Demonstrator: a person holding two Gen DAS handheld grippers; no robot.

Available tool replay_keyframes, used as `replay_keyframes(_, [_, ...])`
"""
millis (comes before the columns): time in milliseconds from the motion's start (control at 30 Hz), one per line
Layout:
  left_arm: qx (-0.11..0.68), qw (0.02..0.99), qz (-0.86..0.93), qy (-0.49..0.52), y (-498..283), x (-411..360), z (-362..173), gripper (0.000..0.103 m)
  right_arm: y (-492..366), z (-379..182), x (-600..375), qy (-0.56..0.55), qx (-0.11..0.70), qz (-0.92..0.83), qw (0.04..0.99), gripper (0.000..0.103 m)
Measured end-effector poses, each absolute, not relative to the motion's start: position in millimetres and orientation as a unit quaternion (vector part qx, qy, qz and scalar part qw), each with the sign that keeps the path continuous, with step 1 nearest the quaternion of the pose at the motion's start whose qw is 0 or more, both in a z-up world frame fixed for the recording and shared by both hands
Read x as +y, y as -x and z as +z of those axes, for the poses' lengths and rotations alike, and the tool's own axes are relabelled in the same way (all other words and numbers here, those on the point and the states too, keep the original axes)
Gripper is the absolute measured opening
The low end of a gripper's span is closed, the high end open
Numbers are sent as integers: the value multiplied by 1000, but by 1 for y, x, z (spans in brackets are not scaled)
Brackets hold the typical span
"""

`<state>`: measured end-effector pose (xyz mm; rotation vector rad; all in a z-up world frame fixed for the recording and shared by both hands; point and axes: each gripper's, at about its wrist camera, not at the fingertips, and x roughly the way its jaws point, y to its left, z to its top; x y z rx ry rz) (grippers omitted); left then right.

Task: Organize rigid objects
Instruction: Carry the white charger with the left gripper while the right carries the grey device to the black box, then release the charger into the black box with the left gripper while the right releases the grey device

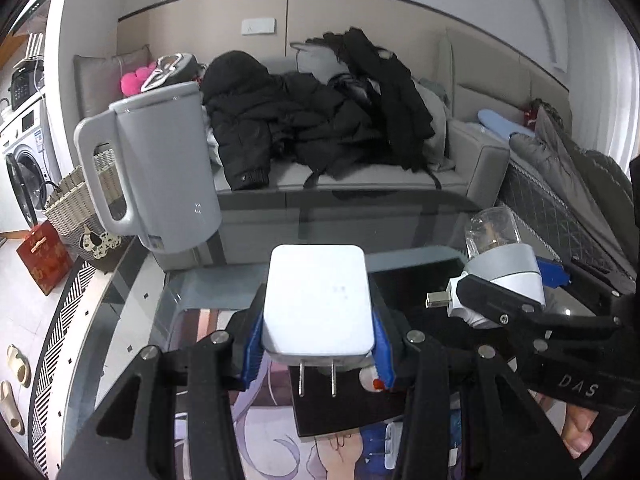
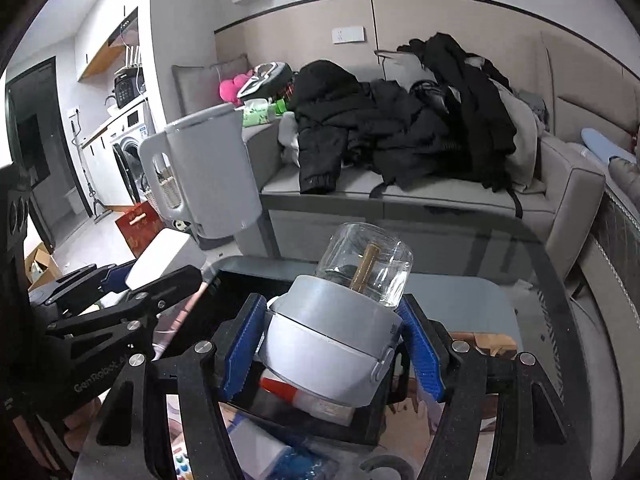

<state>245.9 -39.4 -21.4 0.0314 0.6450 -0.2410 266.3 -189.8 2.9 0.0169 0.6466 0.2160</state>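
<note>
Blue-padded fingers of the left hand-held gripper [image 1: 318, 344] clamp a white wall charger [image 1: 318, 300] by its two sides, its two flat prongs pointing back toward the camera at 6 o'clock. Off at 3 o'clock in that view, the right hand-held gripper [image 2: 334, 346] is closed around the white-and-grey base of a small appliance with a clear glass jar [image 2: 362, 268] on top, the jar tilted away toward 1 o'clock; a short plug contact juts from its base toward the charger. Both items are held above a glass table [image 1: 132, 308], under which a printed anime picture shows; a dark tray [image 2: 240, 280] lies just below the grippers with a red-capped tube [image 2: 288, 394] in it. To do this step well, each item should probably go down one at a time, lowered level and released only once it rests flat, with the charger's prongs kept off the glass. The two grippers are near each other, so parting them sideways before lowering seems wise. A grey electric kettle [image 1: 160, 168] stands at 10 o'clock near the table's far left edge, and the curved rim runs close at the left, leaving little margin there. More open glass appears at 12 to 2 o'clock, before the sofa [image 1: 360, 184] piled with dark clothes.
</note>
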Motion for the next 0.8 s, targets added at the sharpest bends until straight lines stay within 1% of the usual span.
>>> replay_keyframes(333, [360, 924, -130, -21, -249, -47, -41, 43, -272, -23, -189, -15, 368, 130, 921, 68])
replay_keyframes(433, [353, 927, -117, -45, -246, -51, -44, 43, -274, -33, -190, -18, 389, 134, 911, 68])
replay_keyframes(600, [357, 925, -118, -53, -244, -49, -46, 43, -272, -39, -189, -28, 405, 140, 903, 68])
replay_keyframes(800, [362, 924, -116, -48, -248, -45, -47, 44, -270, -36, -183, -23, 404, 136, 904, 68])
